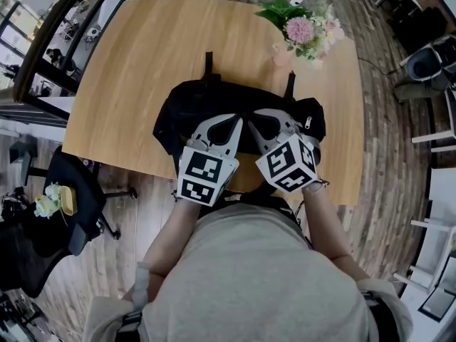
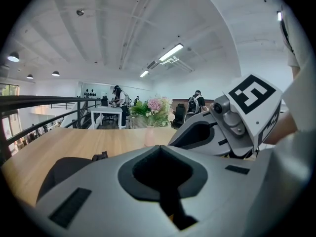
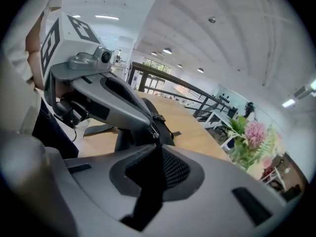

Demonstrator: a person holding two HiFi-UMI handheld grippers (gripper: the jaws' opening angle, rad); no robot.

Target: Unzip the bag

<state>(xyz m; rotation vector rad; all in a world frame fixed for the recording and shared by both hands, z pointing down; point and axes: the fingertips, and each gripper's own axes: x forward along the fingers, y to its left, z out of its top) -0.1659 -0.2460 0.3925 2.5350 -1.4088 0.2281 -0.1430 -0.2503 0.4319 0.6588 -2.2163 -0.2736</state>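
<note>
A black bag [image 1: 187, 112] lies on the wooden table [image 1: 135, 63] near its front edge. Both grippers rest on the bag's near side with their tips almost touching. My left gripper [image 1: 237, 122] is shut, its tips pinching the bag's top edge. My right gripper [image 1: 255, 120] is closed on a thin black strip [image 3: 154, 154], the zipper pull, which runs up to the left gripper's tip [image 3: 155, 132]. A small metal piece shows there. In the left gripper view the jaws [image 2: 168, 201] meet, and the right gripper [image 2: 217, 132] sits close on the right.
A pink vase of flowers [image 1: 303, 34] stands at the table's far right. An office chair [image 1: 71, 198] is on the floor to the left, more chairs [image 1: 431, 63] to the right. The bag's straps [image 1: 209, 63] stretch toward the far side.
</note>
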